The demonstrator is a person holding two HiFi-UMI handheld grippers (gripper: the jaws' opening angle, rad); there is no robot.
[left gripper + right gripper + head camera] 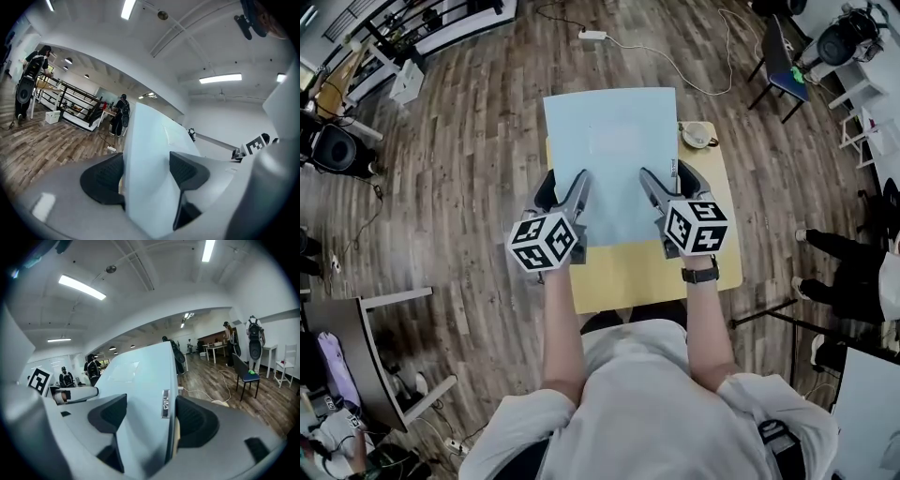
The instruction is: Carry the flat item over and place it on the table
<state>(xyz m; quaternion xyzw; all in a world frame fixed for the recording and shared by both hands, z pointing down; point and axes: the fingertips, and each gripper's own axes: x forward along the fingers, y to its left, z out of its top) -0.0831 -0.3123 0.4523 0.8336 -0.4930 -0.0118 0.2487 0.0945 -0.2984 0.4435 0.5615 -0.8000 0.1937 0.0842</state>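
Yellow desk [630,278] mostly hidden under pale blue flat board [609,150]; left hand-held gripper [565,187] and right hand-held gripper [667,180] each pinch its near corners.

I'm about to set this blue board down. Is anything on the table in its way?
One thing: a small round white object sits at the far right corner of the yellow table, just beside the right edge of the light blue board. Whatever lies under the board is hidden.
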